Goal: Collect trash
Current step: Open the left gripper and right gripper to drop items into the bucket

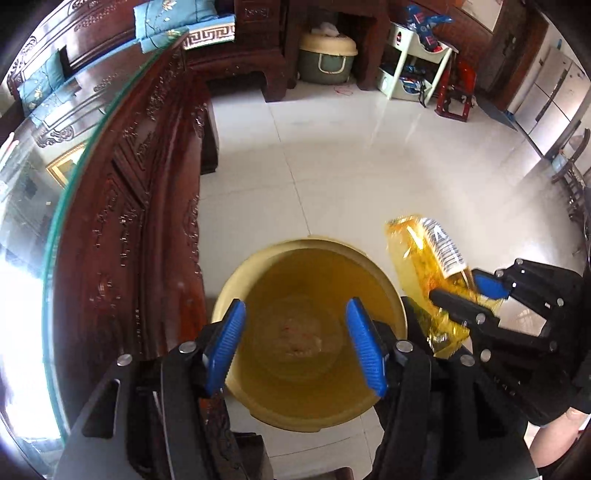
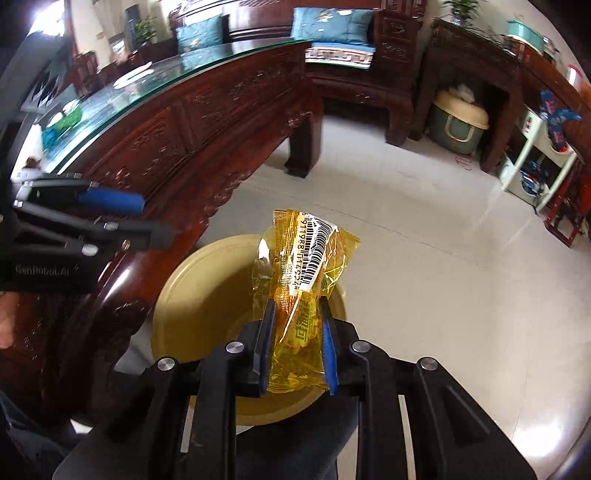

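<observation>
A round yellow trash bin [image 1: 314, 413] stands on the floor beside the carved wooden table; pale crumpled trash [image 1: 299, 339] lies at its bottom. My left gripper [image 1: 295, 314] hangs open right over the bin's mouth with nothing between its blue pads. My right gripper [image 2: 297, 312] is shut on a yellow see-through wrapper [image 2: 306, 273] with a barcode label, held above the bin's [image 2: 184, 280] right rim. In the left wrist view the wrapper [image 1: 424, 254] and right gripper [image 1: 463, 286] show at the right.
A dark carved table with a glass top [image 2: 155, 92] runs along the left. Behind are a wooden sofa with blue cushions [image 2: 332, 26], a green and cream covered basket [image 1: 327, 55], a white shelf cart [image 1: 413, 62] and a red stool [image 1: 454, 99]. Pale floor tiles [image 1: 332, 166] spread beyond the bin.
</observation>
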`<state>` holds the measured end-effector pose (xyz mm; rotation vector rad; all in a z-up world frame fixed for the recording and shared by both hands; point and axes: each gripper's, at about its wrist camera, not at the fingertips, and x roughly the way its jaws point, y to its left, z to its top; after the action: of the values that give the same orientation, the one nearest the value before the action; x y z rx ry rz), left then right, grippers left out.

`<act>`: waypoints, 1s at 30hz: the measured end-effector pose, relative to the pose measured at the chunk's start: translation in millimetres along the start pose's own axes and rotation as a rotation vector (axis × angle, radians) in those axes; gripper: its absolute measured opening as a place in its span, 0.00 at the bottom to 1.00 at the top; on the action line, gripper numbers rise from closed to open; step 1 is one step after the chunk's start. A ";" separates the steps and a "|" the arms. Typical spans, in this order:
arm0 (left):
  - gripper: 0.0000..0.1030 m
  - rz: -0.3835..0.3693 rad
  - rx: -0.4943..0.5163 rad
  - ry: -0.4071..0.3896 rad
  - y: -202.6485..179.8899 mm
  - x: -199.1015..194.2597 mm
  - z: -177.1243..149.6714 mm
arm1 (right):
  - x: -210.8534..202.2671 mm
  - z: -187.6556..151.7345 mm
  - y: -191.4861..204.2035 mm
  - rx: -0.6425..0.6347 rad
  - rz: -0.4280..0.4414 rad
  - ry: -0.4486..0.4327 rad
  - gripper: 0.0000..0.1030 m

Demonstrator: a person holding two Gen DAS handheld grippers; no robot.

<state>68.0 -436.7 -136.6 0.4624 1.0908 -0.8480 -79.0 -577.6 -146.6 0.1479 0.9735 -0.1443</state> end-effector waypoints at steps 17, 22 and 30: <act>0.58 -0.011 -0.043 -0.009 13.3 -6.8 1.1 | -5.7 13.7 27.4 -0.059 0.049 0.014 0.49; 0.58 -0.025 -0.050 -0.035 17.1 -17.4 -1.5 | -18.7 15.0 33.9 -0.044 0.038 -0.029 0.70; 0.66 0.014 -0.060 -0.212 28.2 -88.9 -32.4 | -61.5 16.0 58.8 -0.020 0.039 -0.147 0.92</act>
<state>53.4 -364.0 -71.3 0.3221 0.9143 -0.8302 -89.1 -519.5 -83.1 0.1355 0.8248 -0.1082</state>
